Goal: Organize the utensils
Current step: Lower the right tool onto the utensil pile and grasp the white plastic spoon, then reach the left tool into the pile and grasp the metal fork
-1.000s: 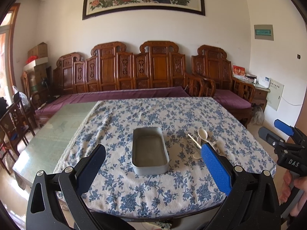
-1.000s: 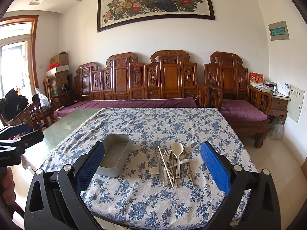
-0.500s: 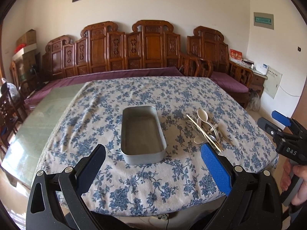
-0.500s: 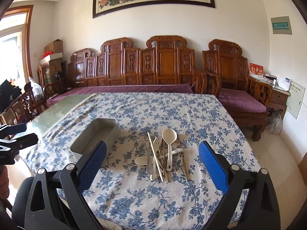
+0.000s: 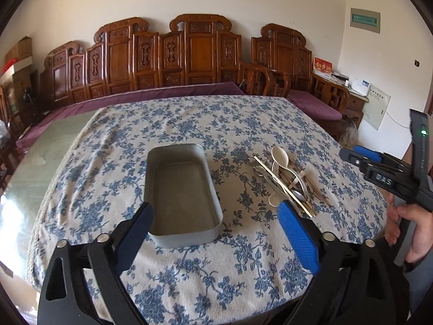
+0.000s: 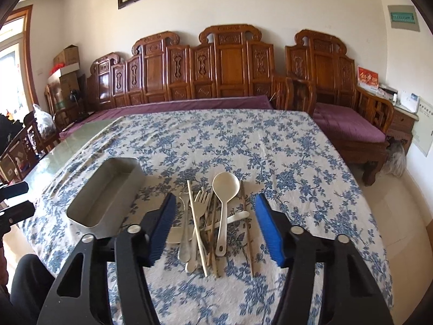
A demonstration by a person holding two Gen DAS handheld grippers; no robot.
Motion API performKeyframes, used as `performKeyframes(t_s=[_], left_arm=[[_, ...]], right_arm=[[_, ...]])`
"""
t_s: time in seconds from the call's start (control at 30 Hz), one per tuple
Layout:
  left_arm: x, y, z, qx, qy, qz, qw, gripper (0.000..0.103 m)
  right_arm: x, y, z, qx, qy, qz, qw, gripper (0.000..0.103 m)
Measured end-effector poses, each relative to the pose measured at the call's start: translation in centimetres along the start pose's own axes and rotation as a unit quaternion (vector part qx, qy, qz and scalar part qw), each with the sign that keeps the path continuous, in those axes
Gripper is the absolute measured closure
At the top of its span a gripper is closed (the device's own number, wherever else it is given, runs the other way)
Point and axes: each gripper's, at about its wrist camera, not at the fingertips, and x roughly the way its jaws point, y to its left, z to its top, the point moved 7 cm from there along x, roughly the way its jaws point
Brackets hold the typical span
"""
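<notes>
I am holding 2 grippers over a table with a blue flower tablecloth (image 5: 189, 119). My left gripper (image 5: 216, 224) is hanging above the near end of a gray metal tray (image 5: 181, 189). Its 2 blue fingers (image 5: 297, 238) are wide apart and are holding nothing. The tray is long, with rounded corners, and I am seeing nothing in it. It is sitting flat on the cloth.

My right gripper (image 6: 215, 228) is hanging right over a pile of utensils (image 6: 208, 222). Its blue fingers (image 6: 269, 230) are wide apart too, 1 on each side of the pile, and they are gripping nothing. I cannot tell if they are touching the cloth.

The pile is lying on the cloth just to the right of the tray. In it I am seeing a big white spoon (image 6: 224, 189) with its bowl pointing away from me, a white fork (image 6: 201, 200) beside it, a metal spoon (image 6: 184, 241) on the left, a small white spoon (image 6: 238, 216) lying crosswise, and thin chopsticks (image 6: 193, 216). They are all crossing and touching each other. 1 brown chopstick (image 6: 246, 224) is lying alone at the right edge of the pile.

Past the table, a long carved wooden bench (image 6: 227, 67) with a purple cushion is standing against the white wall.
</notes>
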Motion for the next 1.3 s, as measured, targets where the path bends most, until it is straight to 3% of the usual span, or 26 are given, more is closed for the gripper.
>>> performKeyframes(t_s=[0.13,0.43,0.63,0.77,0.9,1.0,1.03,1.3], left_arm=[[1.4,-0.2,-0.2,0.002,0.01,-0.006,0.9999,0.021],[4.4,-0.7,-0.7,-0.002,0.036,-0.011,0.9993,0.03],[5.9,-1.2,-0.7,0.001,0.045,-0.008,0.9989,0.03],[6.7,-1.7,-0.7,0.007,0.052,-0.007,0.9986,0.03],[7.5,-2.4,-0.6,0.014,0.056,-0.008,0.9983,0.03],[8.0,-3.0,-0.6,0.018,0.06,-0.009,0.998,0.03],[8.2,-3.2,-0.5,0.02,0.061,-0.009,0.9979,0.03],[9.9,-5.2,-0.1,0.038,0.068,-0.017,0.9968,0.03]], right_arm=[[3.3,-1.0,-0.6,0.009,0.033,0.014,0.999,0.059],[11.0,-1.6,-3.0,0.011,0.107,0.044,0.993,0.07],[14.0,-1.6,-3.4,-0.004,0.126,0.056,0.99,0.078],[15.1,-1.3,-3.8,-0.011,0.141,0.069,0.988,0.08],[15.9,-1.2,-4.5,-0.027,0.158,0.055,0.986,0.08],[16.1,-1.4,-4.9,-0.033,0.164,0.05,0.985,0.088],[16.0,-1.5,-4.9,-0.03,0.163,0.05,0.985,0.091],[13.5,-2.8,-3.0,-0.004,0.116,0.068,0.991,0.092]])
